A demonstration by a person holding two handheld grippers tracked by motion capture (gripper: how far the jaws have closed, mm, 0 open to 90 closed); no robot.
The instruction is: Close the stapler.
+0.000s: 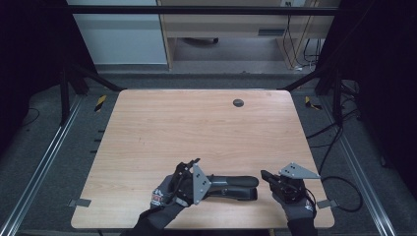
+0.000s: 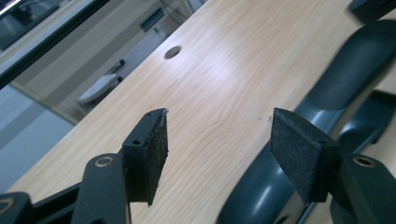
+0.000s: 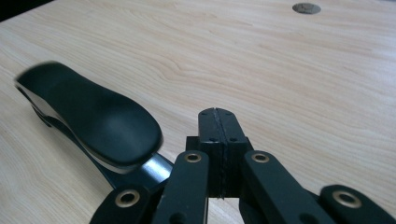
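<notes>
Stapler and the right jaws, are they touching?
Apart. The right gripper view shows the shut right gripper with bare table between it and the stapler.

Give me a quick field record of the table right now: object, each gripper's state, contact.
object: dark stapler, lying flat near the table's front edge, between the two grippers
surface: wooden table with a round cable hole near the far edge
left gripper: jaws open, nothing between the pads; the stapler lies just beside one pad
right gripper: jaws shut, empty, next to the stapler's rounded end
contact: no grip on the stapler
</notes>
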